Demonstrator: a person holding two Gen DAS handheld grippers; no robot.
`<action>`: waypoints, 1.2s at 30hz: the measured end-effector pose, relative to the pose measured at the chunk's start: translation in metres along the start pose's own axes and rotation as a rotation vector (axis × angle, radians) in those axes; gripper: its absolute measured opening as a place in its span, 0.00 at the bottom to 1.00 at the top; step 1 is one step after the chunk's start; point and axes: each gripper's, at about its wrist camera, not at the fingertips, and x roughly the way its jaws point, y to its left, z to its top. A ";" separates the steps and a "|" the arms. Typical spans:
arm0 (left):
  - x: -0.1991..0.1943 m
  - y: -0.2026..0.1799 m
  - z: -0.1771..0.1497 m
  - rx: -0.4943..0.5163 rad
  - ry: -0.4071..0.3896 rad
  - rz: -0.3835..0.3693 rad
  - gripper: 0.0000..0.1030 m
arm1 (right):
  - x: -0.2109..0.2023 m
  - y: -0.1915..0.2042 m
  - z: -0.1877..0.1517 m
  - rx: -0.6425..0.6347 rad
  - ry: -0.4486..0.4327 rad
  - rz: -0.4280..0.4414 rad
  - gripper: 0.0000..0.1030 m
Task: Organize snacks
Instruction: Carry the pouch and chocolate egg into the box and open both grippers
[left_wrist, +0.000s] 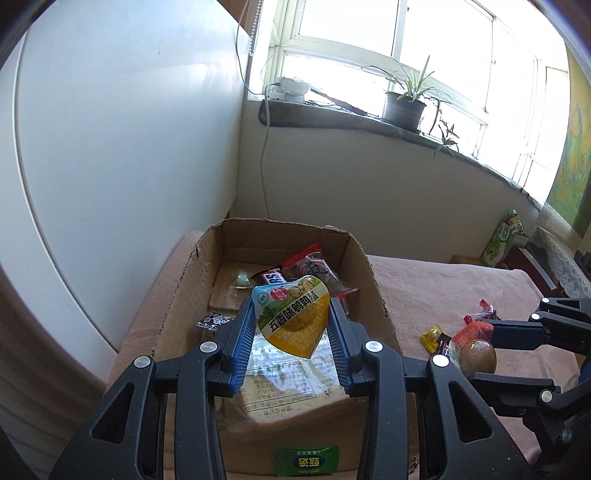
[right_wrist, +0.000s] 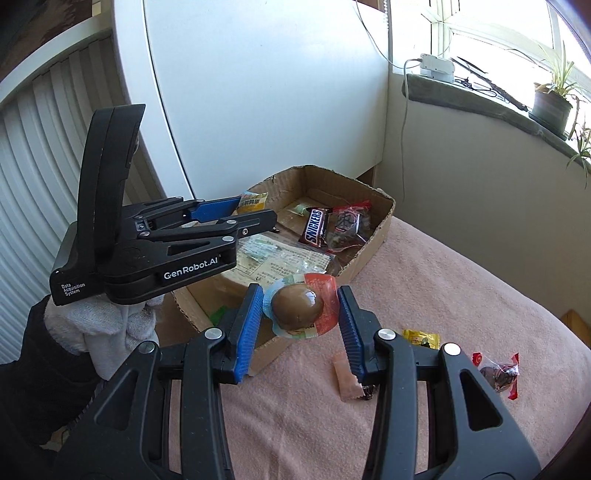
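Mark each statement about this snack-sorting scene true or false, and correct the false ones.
1. The left tongs grip a yellow quail egg packet. True.
2. The cardboard box has nothing in it. False: it already holds several snacks, among them a Snickers bar.
3. The right tongs grip a packaged brown egg. True.
4. All snacks are off the pink cloth. False: a small yellow candy and other wrapped snacks lie on it beside the box.
5. A potted plant stands on the window sill. True.
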 end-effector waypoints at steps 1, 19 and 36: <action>0.000 0.002 0.000 -0.004 0.000 0.004 0.35 | 0.003 0.004 0.001 -0.007 0.003 0.006 0.42; 0.002 0.016 0.003 -0.033 0.001 0.028 0.35 | 0.030 0.031 0.008 -0.069 0.046 0.049 0.43; 0.000 0.014 0.004 -0.040 -0.014 0.037 0.41 | 0.026 0.033 0.007 -0.098 0.036 0.044 0.58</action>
